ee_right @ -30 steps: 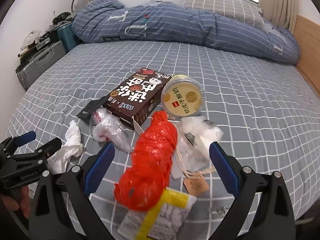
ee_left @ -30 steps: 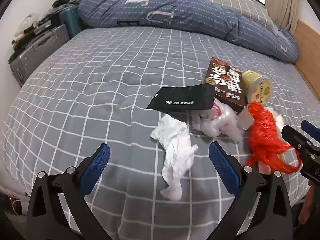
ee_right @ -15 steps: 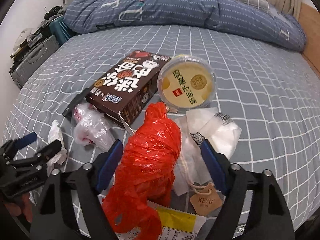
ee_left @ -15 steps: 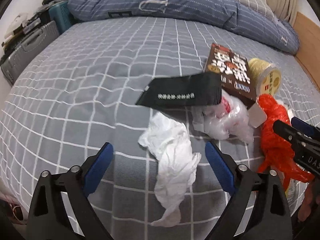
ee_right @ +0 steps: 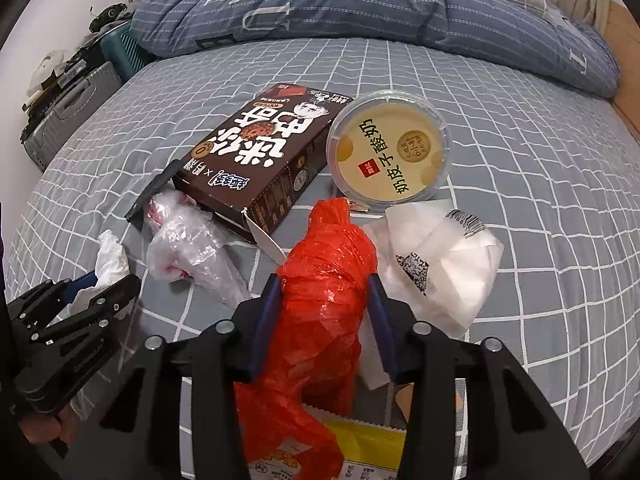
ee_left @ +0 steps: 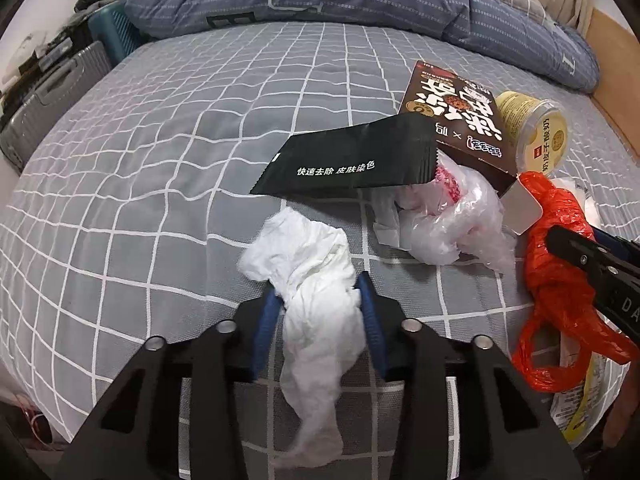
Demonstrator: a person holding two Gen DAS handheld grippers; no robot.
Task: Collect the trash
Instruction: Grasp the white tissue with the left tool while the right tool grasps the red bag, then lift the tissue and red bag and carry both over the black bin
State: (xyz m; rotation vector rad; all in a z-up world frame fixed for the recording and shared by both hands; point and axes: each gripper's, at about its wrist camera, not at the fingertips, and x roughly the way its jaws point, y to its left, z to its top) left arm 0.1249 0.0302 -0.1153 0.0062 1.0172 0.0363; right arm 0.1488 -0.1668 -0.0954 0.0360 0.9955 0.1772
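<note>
A crumpled white tissue [ee_left: 304,248] lies on the grey checked bed sheet [ee_left: 160,140]. My left gripper [ee_left: 316,286] has its blue pads against both sides of the tissue, and its jaws are closing. A knotted red plastic bag [ee_right: 328,248] lies over a yellow snack wrapper [ee_right: 360,448]. My right gripper [ee_right: 324,280] has its jaws closing on the red bag, with the pads touching both of its sides. The left gripper [ee_right: 100,284] also shows low on the left of the right wrist view, held by a hand.
A black sachet [ee_left: 348,160], a brown carton [ee_right: 256,156], a yellow yoghurt tub [ee_right: 390,148], a clear plastic bag [ee_left: 452,216] and a white printed bag [ee_right: 440,264] lie close together. A blue duvet [ee_right: 360,4] lies at the back. A suitcase [ee_left: 48,96] stands left of the bed.
Both grippers have come down toward the bed and gone from wide open to closed in, the left around the white tissue and the right around the red bag.
</note>
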